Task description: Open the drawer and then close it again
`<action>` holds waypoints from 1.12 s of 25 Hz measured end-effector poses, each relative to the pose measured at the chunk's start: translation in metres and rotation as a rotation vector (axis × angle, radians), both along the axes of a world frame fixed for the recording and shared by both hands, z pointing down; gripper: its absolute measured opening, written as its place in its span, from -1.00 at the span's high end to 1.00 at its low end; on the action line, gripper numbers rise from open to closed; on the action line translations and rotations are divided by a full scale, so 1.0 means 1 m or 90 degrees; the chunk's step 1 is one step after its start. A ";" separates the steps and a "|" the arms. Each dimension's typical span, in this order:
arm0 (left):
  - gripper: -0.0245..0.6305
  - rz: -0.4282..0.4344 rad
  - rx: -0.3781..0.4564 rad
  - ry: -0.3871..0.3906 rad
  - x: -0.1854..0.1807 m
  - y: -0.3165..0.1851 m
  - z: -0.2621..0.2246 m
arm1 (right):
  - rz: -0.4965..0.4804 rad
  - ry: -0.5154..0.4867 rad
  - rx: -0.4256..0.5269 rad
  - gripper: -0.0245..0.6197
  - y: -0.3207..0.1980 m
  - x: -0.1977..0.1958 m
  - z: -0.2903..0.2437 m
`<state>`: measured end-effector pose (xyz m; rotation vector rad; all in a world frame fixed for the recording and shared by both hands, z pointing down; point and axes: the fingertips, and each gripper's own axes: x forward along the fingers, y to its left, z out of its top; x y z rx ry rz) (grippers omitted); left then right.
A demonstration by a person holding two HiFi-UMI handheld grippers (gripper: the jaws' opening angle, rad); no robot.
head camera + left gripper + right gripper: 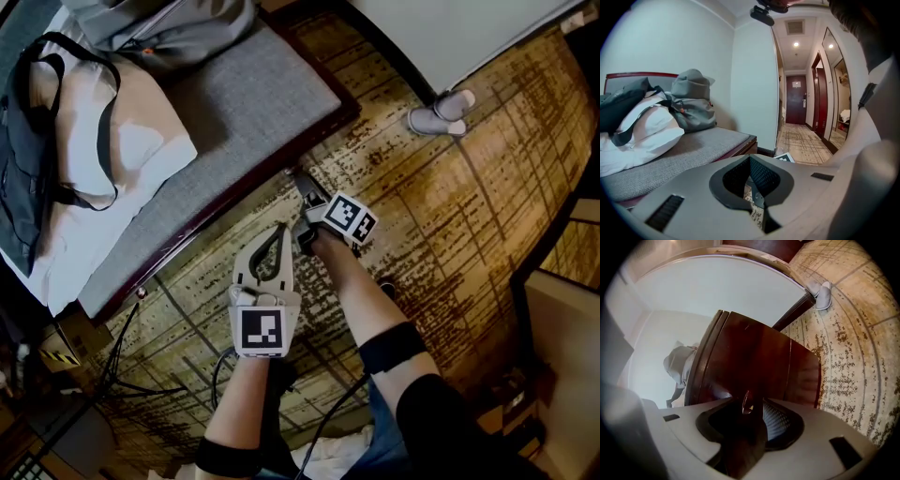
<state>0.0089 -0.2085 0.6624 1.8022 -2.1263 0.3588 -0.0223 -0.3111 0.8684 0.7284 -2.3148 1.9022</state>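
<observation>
The drawer front [754,362] is dark red wood in the side of a bed frame [234,211]. It fills the middle of the right gripper view, with a small metal knob [747,403] on it. My right gripper [749,420] is up against that front, its jaws spread wide on either side of the knob with no pad pressing on it. In the head view the right gripper [307,195] reaches under the frame's edge near the bed's corner. My left gripper [274,236] hangs just left of it over the carpet, shut and holding nothing. The left gripper [754,190] points past the bed corner.
On the grey mattress [244,103] lie a white pillow [94,150], a black bag [28,122] and a grey backpack [693,103]. A pair of slippers [441,114] sits by the white wall. Cables [122,347] trail on the patterned carpet. A corridor leads to a dark door [796,101].
</observation>
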 end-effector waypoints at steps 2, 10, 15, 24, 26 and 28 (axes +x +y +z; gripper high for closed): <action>0.93 -0.001 -0.002 -0.001 -0.005 0.000 0.000 | 0.002 -0.012 -0.003 0.44 -0.001 -0.004 0.001; 0.93 -0.014 -0.018 -0.002 -0.022 0.006 0.009 | 0.000 -0.054 0.007 0.68 -0.004 -0.015 -0.003; 0.93 -0.012 -0.023 0.005 -0.020 0.009 0.015 | 0.005 -0.053 0.003 0.70 -0.005 -0.015 0.001; 0.93 0.005 -0.030 -0.001 -0.013 0.011 0.016 | -0.022 -0.010 0.034 0.70 -0.005 -0.012 -0.002; 0.93 0.003 -0.029 0.006 -0.010 0.013 0.016 | -0.022 -0.007 0.030 0.70 -0.003 -0.009 -0.002; 0.93 0.004 -0.032 0.012 -0.007 0.013 0.015 | -0.026 -0.002 0.026 0.70 -0.001 -0.005 -0.001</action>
